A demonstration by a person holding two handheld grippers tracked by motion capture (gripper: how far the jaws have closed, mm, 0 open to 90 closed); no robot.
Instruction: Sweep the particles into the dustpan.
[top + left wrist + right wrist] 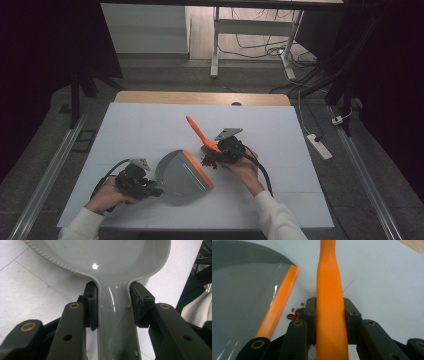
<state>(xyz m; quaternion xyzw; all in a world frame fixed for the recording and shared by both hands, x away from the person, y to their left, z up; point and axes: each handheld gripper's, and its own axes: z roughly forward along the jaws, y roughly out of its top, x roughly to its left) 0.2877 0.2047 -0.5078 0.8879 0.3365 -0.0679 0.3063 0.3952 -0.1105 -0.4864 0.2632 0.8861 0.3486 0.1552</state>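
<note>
Two tools, each pinching a handle
Left tool [113, 306] clamps dustpan [182, 172], mouth facing beans [209, 161]; right tool [329, 312] grips brush [200, 133], handle pointing away.

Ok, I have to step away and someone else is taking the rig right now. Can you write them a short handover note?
Left claw: shut on the dustpan handle, pan flat on the white table, orange lip toward the beans.
Right claw: shut on the orange brush, handle tilted up and away.
Beans: small red pile on the table just off the pan's lip, beside the brush head.
Done: both tools gripped and lined up.
Left: the pan looks empty, so sweep the beans over the lip into it.
</note>
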